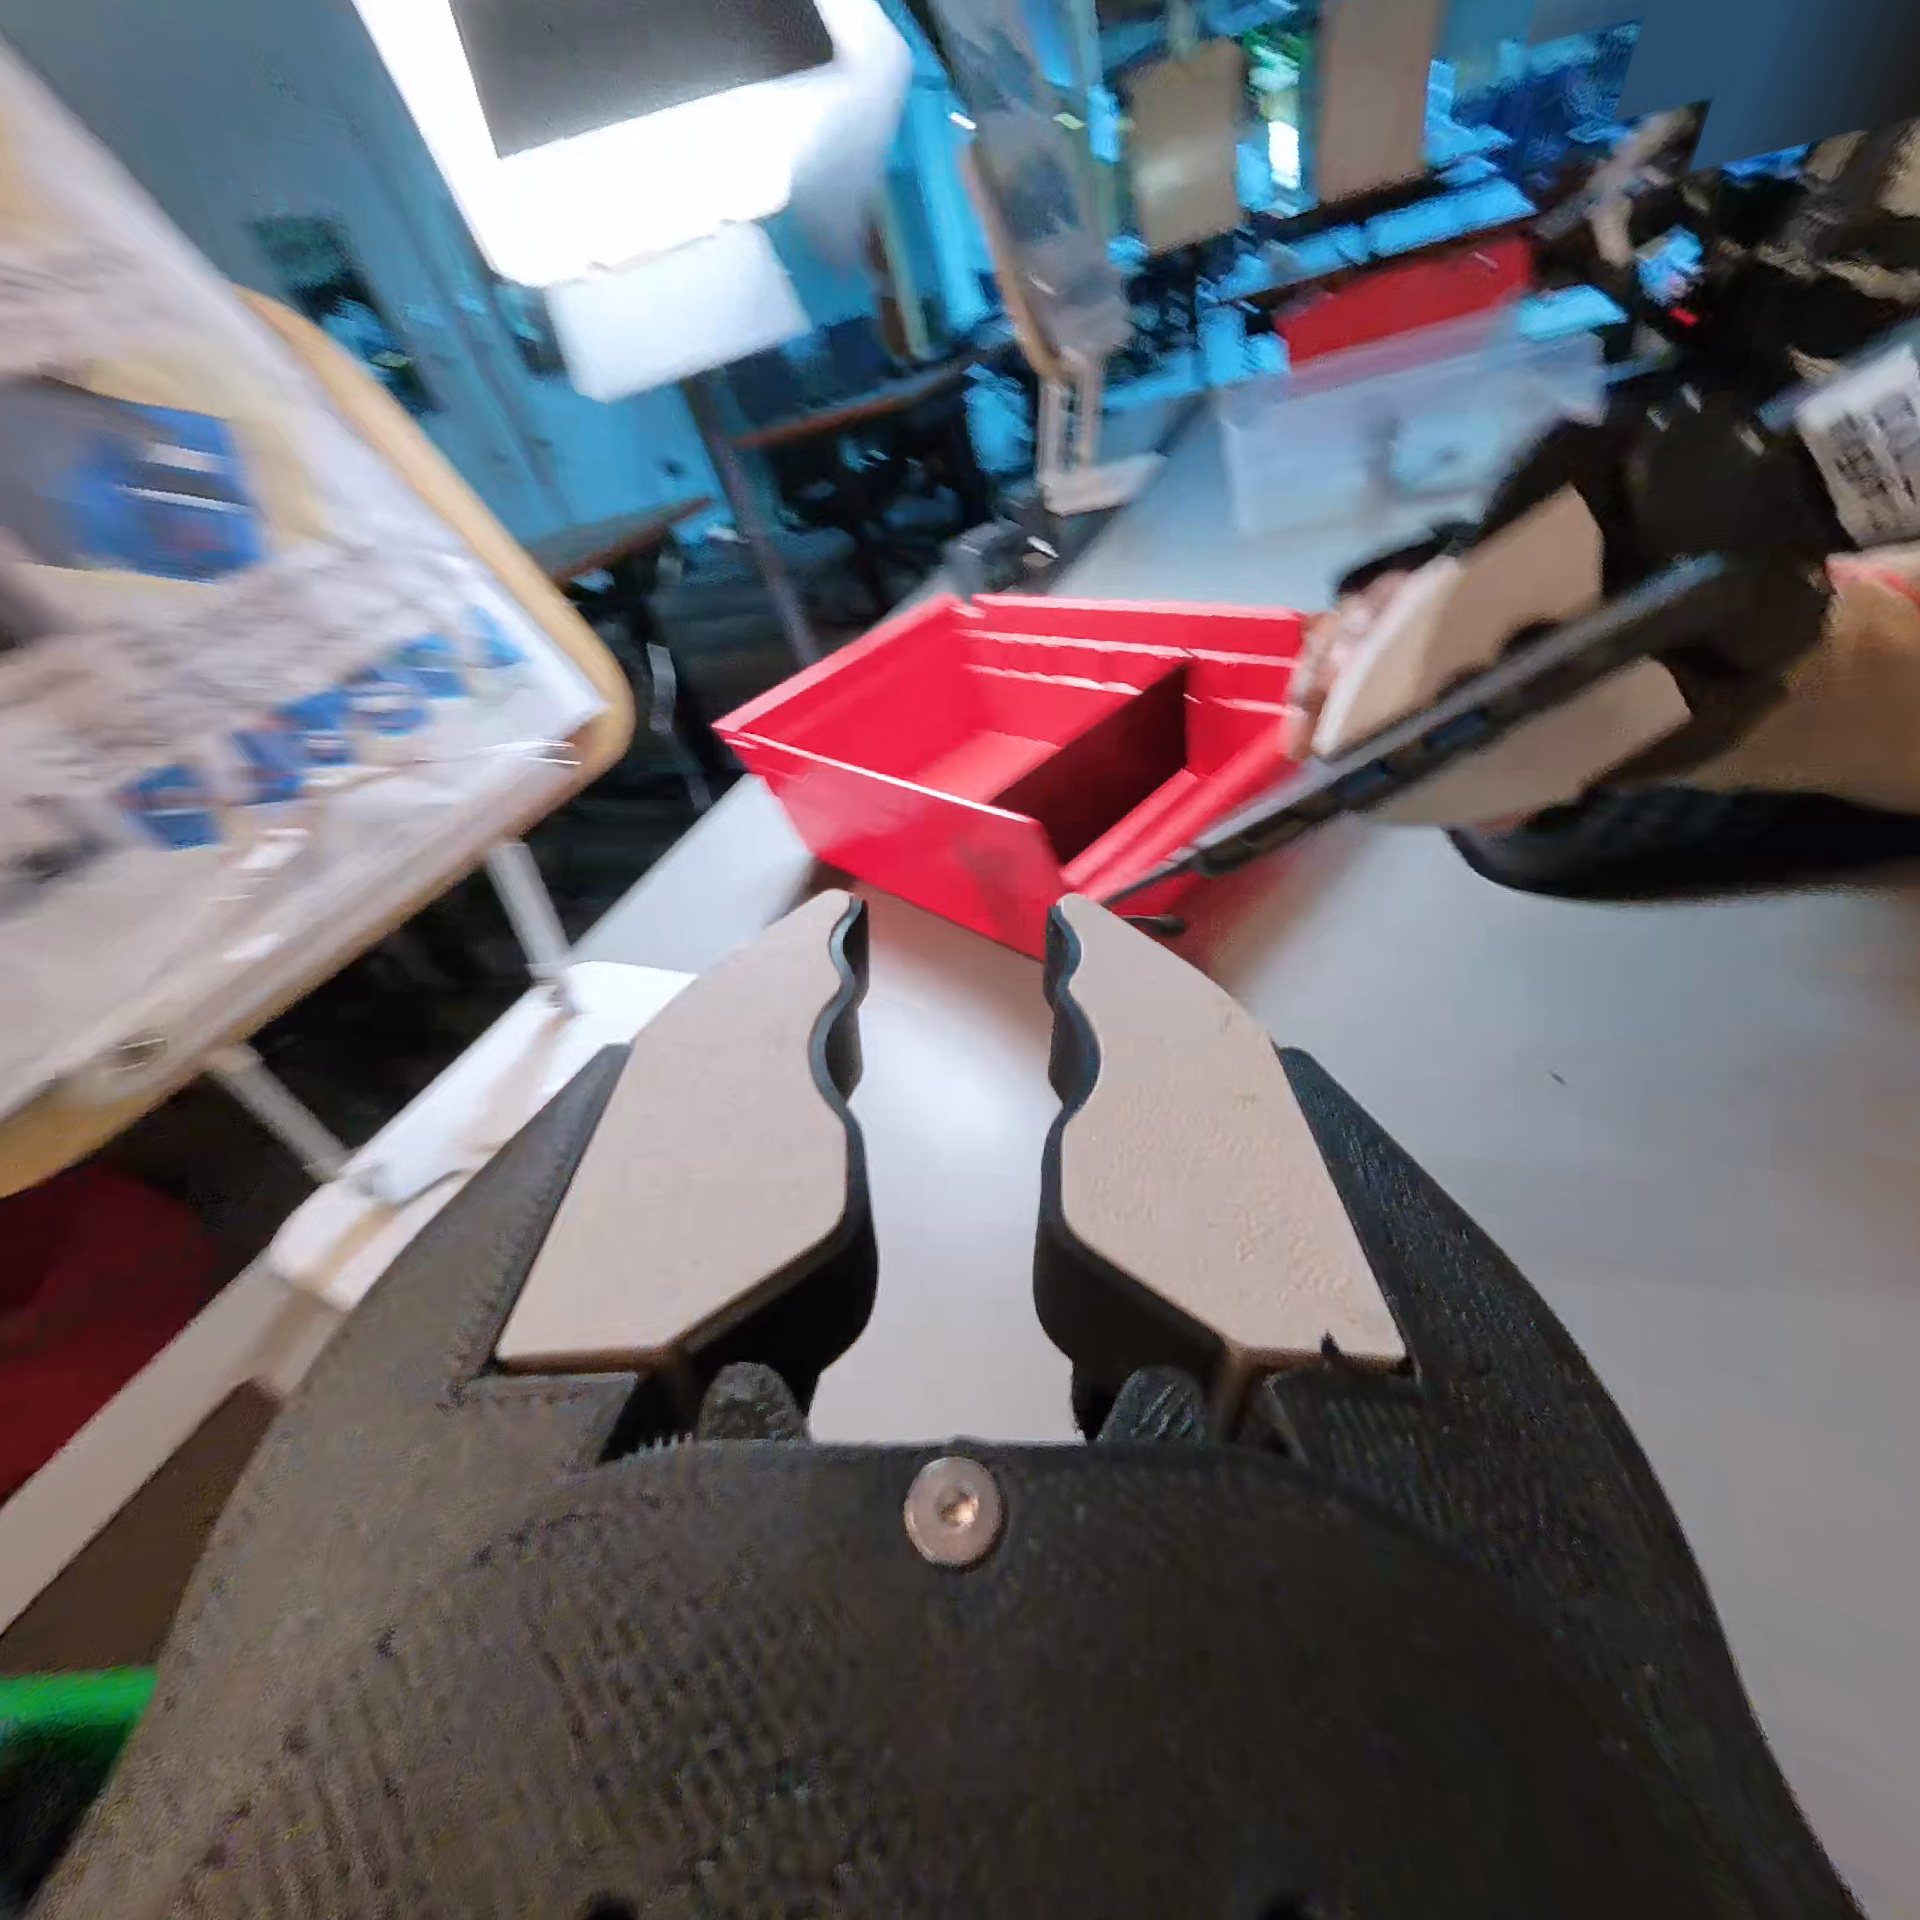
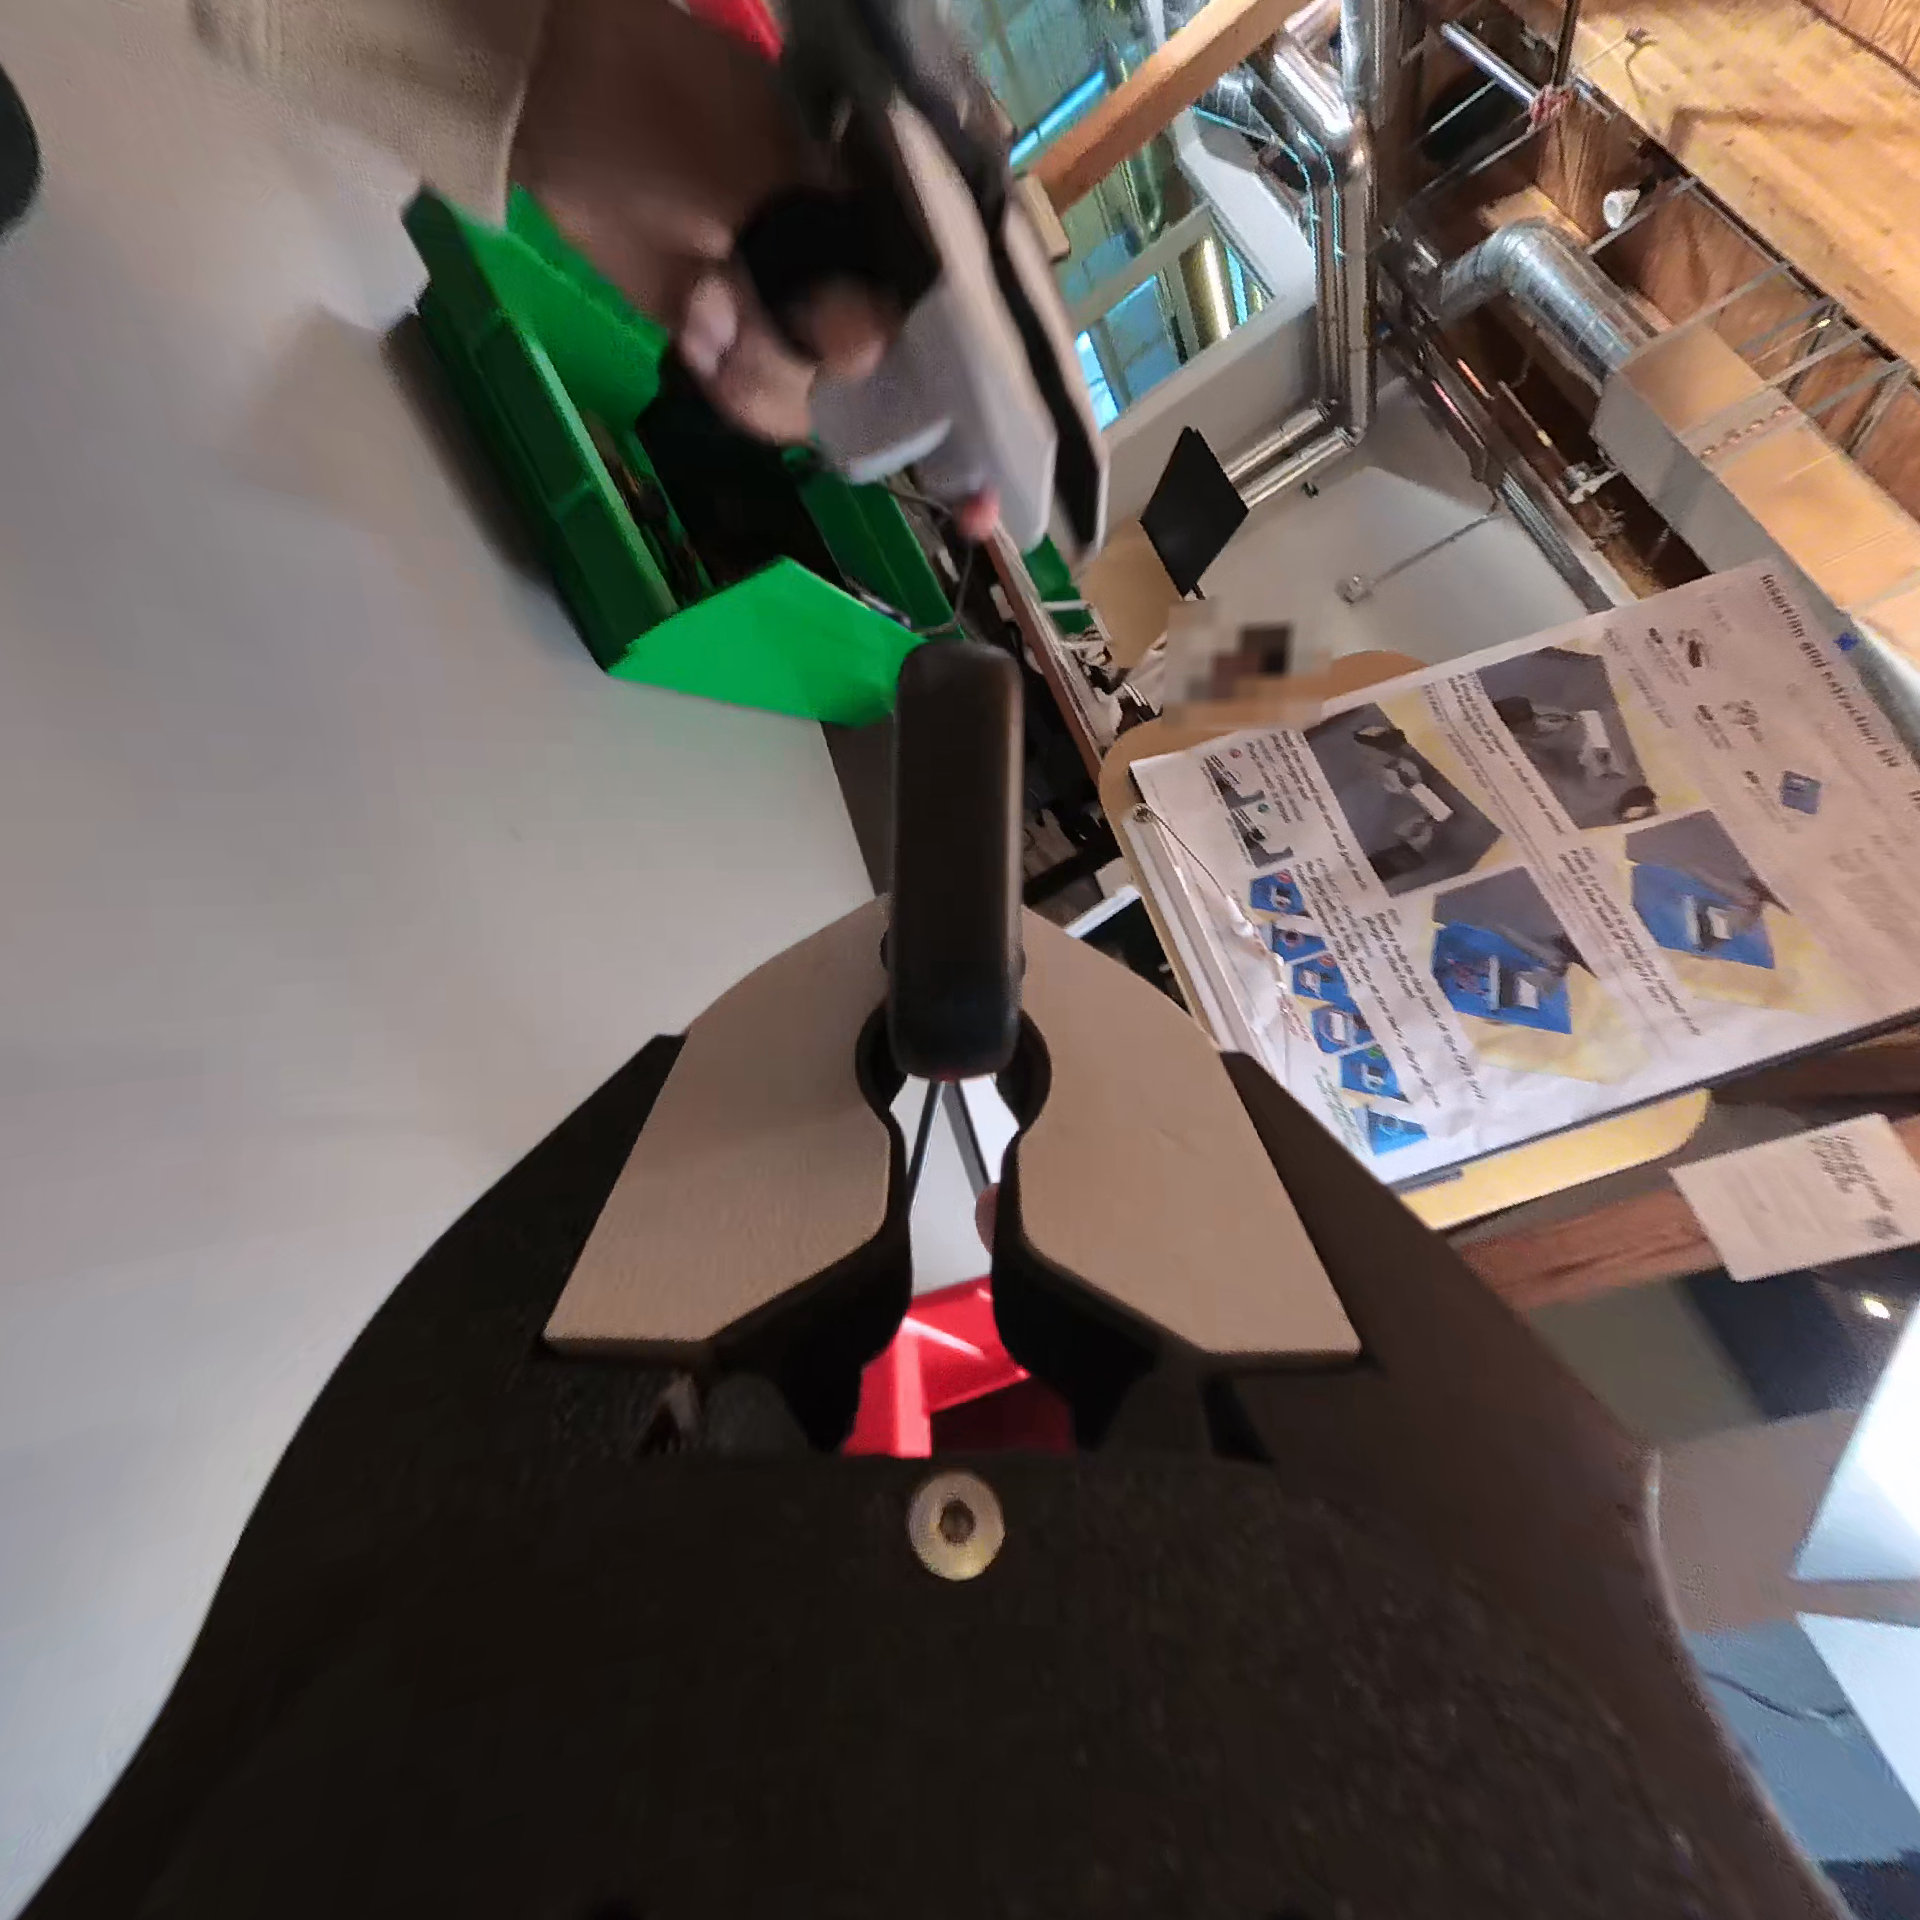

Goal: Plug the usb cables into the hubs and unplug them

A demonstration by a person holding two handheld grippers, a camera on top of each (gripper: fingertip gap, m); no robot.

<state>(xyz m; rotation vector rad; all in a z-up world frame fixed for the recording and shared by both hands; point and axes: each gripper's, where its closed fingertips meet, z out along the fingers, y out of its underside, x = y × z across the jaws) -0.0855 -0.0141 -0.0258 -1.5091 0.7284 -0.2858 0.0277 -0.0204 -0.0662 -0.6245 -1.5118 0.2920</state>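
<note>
Black hub [image 2: 954, 862] clamped in right tool [image 2: 953, 971] beside red bin [image 1: 997, 748]; left tool [image 1: 953, 925] part-open, empty. Risk: hub pivots w/ insertion force.

In the left wrist view the left tongs [image 1: 951, 935] hang over the surface [image 1: 1558, 1195] with a divided bin [image 1: 935, 769] just ahead of them near the surface's far-left edge, and the right tongs [image 1: 1340, 727] come in from the right above that bin, with a flat hub [image 1: 1382, 774] between their fingers that juts out left over the bin's near wall. Off the surface's left edge stands a board carrying an instruction sheet [image 1: 208, 665]. In the right wrist view the hub [image 2: 956, 862] sticks out forward from the right tongs [image 2: 951, 956], a second bin [image 2: 540, 416] sits on the surface [image 2: 312, 935] beyond it at the edge, and the sheet [image 2: 1558, 883] lies to the right, past that edge.
</note>
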